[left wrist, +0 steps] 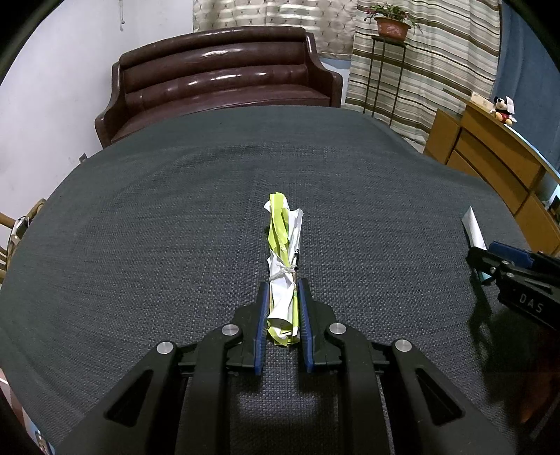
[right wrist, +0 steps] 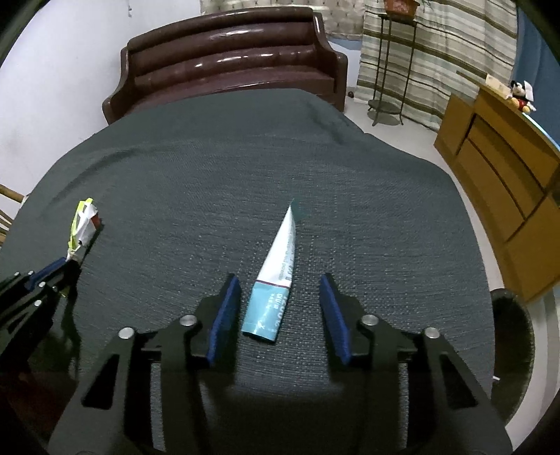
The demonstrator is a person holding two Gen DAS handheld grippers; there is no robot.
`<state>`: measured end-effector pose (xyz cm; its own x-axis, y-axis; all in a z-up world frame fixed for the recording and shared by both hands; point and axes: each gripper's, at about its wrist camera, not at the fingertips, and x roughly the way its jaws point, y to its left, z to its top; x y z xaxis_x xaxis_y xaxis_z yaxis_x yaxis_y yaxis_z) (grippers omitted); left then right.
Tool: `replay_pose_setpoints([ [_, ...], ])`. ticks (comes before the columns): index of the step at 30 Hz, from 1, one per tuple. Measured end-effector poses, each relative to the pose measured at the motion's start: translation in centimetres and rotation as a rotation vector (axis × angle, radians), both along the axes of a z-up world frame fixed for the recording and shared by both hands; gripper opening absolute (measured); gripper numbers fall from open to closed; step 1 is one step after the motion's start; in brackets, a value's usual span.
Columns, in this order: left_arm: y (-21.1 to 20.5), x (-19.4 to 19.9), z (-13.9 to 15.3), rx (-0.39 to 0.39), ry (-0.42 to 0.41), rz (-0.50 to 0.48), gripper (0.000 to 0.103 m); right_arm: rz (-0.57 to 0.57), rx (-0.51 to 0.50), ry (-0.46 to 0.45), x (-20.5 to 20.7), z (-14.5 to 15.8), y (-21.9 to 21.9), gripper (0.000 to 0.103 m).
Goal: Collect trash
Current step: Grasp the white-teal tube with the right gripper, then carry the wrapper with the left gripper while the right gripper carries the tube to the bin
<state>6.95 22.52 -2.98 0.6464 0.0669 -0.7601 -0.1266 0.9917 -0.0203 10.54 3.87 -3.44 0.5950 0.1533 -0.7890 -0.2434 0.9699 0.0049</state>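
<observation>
Left wrist view: the left hand-held gripper (left wrist: 282,308) pinches the near end of a crumpled yellow-green and white paper wrapper (left wrist: 284,245), lying lengthwise on the dark grey woven cloth surface (left wrist: 140,227), aligned for lifting.

Right wrist view: the right hand-held gripper (right wrist: 280,308) is spread, straddling a flattened white and teal tube (right wrist: 276,276) without touching, apparently ready to close.

A sitting room behind a cloth-covered table

The table (left wrist: 175,210) wears a dark grey woven cloth. At twelve o'clock stands a glossy brown leather sofa (left wrist: 224,80) against a pale wall (left wrist: 52,87); at one o'clock, striped curtains (left wrist: 437,70) and a potted plant (left wrist: 392,24) on a thin metal stand; at two o'clock, a wooden dresser (left wrist: 490,157) carrying a Mickey Mouse toy (left wrist: 503,109).
</observation>
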Motion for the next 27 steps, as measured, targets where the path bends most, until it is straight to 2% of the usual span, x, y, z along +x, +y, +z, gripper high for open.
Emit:
replay_pose_setpoints([
  [3,-0.1,0.0,0.0,0.002,0.0,0.001,0.017,0.011,0.005,0.0,-0.1,0.0,-0.1,0.025],
  [13,-0.5,-0.1,0.1,0.017,-0.006,0.0,0.017,0.041,0.026,0.0,-0.7,0.1,-0.6,0.02],
  [27,-0.7,-0.3,0.2,0.027,-0.018,0.008,0.017,0.057,0.063,-0.022,-1.8,0.7,-1.6,0.019],
])
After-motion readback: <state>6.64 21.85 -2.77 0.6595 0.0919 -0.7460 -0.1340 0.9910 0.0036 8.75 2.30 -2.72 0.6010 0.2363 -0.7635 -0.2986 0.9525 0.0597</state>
